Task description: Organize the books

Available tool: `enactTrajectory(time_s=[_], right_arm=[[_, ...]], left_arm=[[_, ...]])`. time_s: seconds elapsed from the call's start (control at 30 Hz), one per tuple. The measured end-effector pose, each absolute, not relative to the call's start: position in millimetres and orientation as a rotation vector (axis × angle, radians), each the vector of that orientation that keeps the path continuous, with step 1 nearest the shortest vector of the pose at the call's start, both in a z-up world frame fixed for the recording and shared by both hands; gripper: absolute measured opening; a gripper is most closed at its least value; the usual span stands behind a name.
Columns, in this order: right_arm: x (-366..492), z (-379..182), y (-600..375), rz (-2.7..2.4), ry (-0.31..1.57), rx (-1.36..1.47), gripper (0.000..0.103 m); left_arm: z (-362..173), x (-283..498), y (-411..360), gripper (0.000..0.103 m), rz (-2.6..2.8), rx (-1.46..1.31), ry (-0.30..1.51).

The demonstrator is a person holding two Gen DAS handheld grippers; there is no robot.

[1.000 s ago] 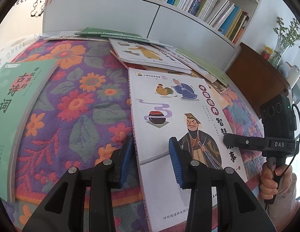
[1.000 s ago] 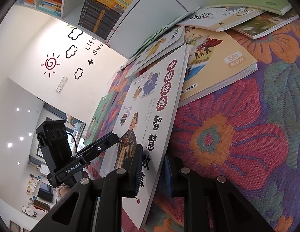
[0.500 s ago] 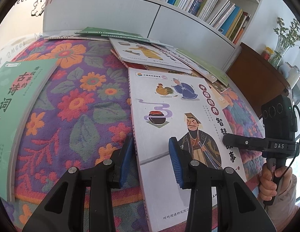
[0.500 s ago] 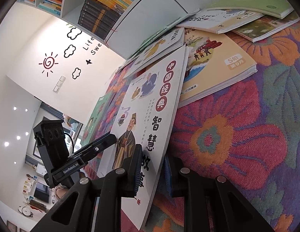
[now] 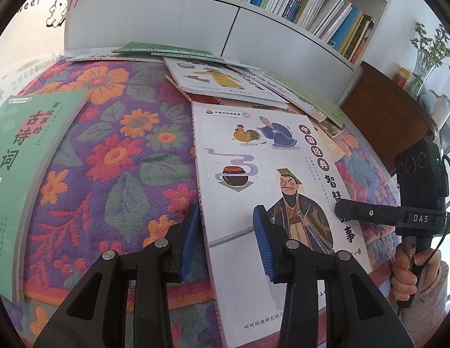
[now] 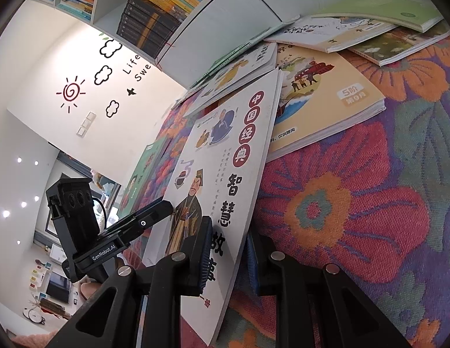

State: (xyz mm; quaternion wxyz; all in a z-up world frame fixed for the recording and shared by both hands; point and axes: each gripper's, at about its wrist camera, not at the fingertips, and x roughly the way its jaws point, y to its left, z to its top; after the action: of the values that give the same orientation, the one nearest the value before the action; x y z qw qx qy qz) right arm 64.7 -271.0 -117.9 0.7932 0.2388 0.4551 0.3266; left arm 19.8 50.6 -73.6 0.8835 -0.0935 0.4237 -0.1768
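Note:
A white picture book (image 5: 262, 191) with a robed man on its cover lies on the flowered cloth (image 5: 114, 156). My left gripper (image 5: 226, 240) is open and straddles the book's left spine edge, one blue pad on each side. My right gripper (image 6: 229, 256) is shut on the book's right edge and tilts that side up; the book also shows in the right wrist view (image 6: 222, 174). A green book (image 5: 24, 156) lies to the left. More books (image 5: 222, 81) lie scattered at the back.
A white bookshelf (image 5: 254, 5) full of upright books stands behind the table. A yellow book (image 6: 320, 98) lies under the white book's far corner. A brown cabinet (image 5: 390, 110) with a vase stands at the right.
Almost nothing has moved. The right gripper has kept its hold on the white book's edge, and the left gripper has stayed open around the spine edge.

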Motion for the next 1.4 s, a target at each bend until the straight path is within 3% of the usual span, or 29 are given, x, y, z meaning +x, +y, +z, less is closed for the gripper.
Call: enactTrajectory(time_s=[1.03, 1.4], right_arm=[[-2, -69, -219, 0.628, 0.878, 0.217, 0.023], [-15, -52, -206, 0.641, 0.858, 0.252, 0.021]], left_arm=[[-58, -4, 43, 0.039, -0.545, -0.046, 0.897], [-24, -38, 56, 0.039, -0.645, -0.095, 0.772]])
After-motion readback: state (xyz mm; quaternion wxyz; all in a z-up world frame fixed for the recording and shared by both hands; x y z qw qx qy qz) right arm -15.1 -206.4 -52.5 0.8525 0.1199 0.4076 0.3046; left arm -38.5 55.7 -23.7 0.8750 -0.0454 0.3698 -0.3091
